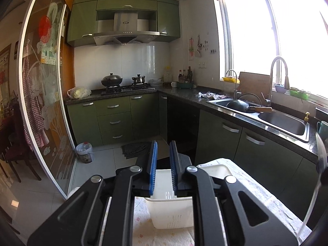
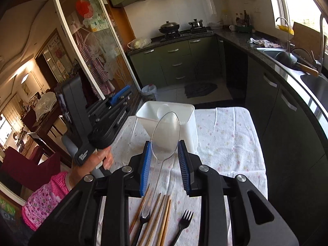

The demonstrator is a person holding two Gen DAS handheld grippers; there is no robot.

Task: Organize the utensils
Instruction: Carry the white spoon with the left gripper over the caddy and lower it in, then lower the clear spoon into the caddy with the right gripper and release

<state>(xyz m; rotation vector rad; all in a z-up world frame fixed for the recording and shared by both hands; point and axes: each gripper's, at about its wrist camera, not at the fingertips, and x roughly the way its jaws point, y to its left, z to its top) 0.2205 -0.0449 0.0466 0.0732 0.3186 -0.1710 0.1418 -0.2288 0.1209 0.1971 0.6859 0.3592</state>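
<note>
1 clear plastic spoon [image 2: 164, 141] sits clamped in the right gripper [image 2: 165, 145], bowl aimed at the far white holder [image 2: 185, 110] for dropping in, while the left gripper [image 1: 163, 149] hangs slightly apart, empty.

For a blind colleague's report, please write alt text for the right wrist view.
The right gripper holds a clear plastic spoon by its bowl, in front of a white utensil basket on a floral tablecloth. Below lie wooden chopsticks and black forks; the left gripper is at left.
</note>
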